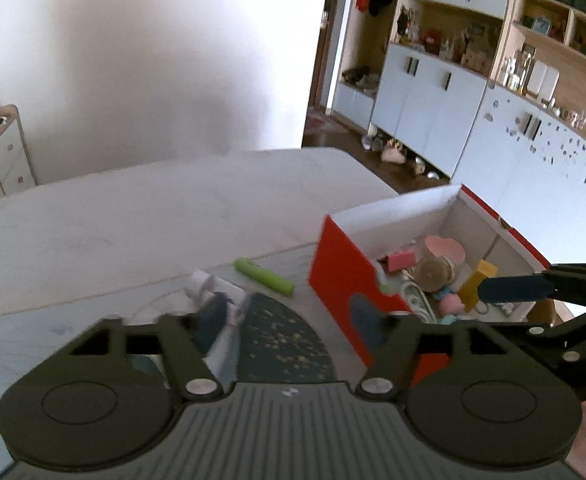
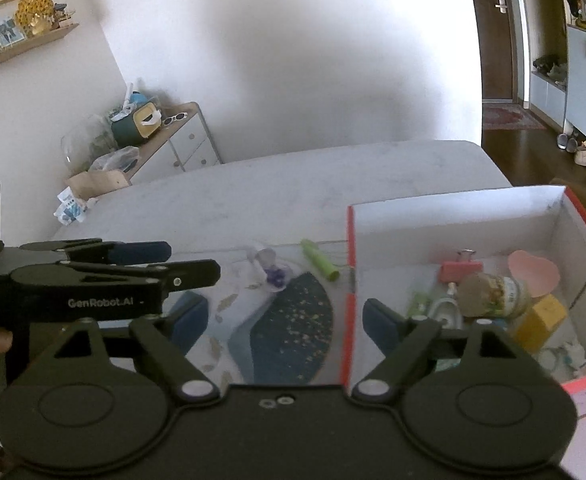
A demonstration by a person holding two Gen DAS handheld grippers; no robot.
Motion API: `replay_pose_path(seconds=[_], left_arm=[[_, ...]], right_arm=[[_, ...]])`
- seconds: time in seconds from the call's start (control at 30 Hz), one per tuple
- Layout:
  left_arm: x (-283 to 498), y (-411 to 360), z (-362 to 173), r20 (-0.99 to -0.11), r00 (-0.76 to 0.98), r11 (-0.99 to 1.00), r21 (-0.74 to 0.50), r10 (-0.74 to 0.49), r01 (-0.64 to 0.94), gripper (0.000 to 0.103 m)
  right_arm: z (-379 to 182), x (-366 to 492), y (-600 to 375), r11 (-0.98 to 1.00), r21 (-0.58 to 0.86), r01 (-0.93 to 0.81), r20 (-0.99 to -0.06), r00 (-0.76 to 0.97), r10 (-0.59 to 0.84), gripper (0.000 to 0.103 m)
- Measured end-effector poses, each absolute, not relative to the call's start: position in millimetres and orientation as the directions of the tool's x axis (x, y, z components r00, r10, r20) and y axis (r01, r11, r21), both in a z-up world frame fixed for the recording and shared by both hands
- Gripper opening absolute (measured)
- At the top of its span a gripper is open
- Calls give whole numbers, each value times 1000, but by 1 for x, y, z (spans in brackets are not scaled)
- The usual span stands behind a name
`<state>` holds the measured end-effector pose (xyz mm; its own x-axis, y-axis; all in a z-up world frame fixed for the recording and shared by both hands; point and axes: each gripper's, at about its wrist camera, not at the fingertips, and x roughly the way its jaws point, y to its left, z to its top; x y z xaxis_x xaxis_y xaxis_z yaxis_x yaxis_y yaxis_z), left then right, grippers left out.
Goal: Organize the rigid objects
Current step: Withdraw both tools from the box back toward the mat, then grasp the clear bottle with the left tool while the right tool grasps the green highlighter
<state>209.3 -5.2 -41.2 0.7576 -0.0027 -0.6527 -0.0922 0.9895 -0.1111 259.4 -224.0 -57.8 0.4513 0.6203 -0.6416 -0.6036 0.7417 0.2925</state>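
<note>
Tube point(image 2: 319, 261) lies left of box point(image 2: 453, 212).

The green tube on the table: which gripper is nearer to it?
Left, though only slightly. The left gripper is open just short of the green tube. The right gripper is open farther over, straddling the near wall of the red box.

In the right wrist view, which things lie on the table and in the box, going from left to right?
Clear piece with purple bits → green tube → red box wall → pink binder clip → labelled jar → yellow block.
</note>
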Motion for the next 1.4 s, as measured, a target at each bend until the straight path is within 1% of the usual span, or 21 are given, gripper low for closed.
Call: replay_pose_path(seconds=[0.13, 0.27, 0.37, 0.43, 0.53, 0.77, 0.93, 1.1, 1.17, 1.23, 1.3, 1.4], left_arm=[[210, 15, -48, -659, 752, 991, -103, -3, -86, 72], [212, 32, -59, -658, 753, 991, -101, -4, -83, 78], [214, 41, -69, -638, 770, 994, -75, 13, -79, 80], [216, 45, -74, -624, 781, 995, -45, 40, -87, 84], [221, 51, -84, -609, 791, 996, -20, 61, -92, 84], [231, 57, -100, -592, 805, 999, -14, 34, -52, 84], [243, 60, -117, -608, 794, 999, -23, 16, -38, 84], [258, 60, -132, -626, 779, 999, -23, 9, -30, 84], [260, 60, -135, -630, 777, 999, -26, 7, -30, 84], [266, 61, -139, -635, 772, 999, -29, 6, -31, 84], [270, 61, -144, -638, 770, 999, -33, 2, -30, 84], [275, 59, -149, -642, 767, 999, -32, -2, -25, 84]], right_arm=[[-55, 264, -203, 753, 263, -604, -650, 466, 601, 85], [-57, 270, -179, 763, 238, -601, -668, 469, 578, 86], [-61, 277, -165, 774, 236, -587, -682, 467, 563, 87], [-64, 283, -156, 780, 243, -577, -688, 464, 558, 87], [-71, 290, -144, 794, 246, -557, -699, 466, 543, 88], [-92, 320, -115, 814, 253, -523, -733, 445, 514, 88], [-110, 343, -92, 834, 231, -502, -766, 434, 473, 86], [-129, 364, -73, 838, 244, -488, -802, 384, 458, 81], [-137, 370, -67, 845, 230, -483, -819, 373, 437, 77], [-144, 376, -63, 853, 216, -475, -831, 369, 416, 76], [-150, 381, -57, 864, 199, -463, -842, 371, 393, 70], [-160, 386, -52, 880, 173, -442, -859, 369, 354, 65]])
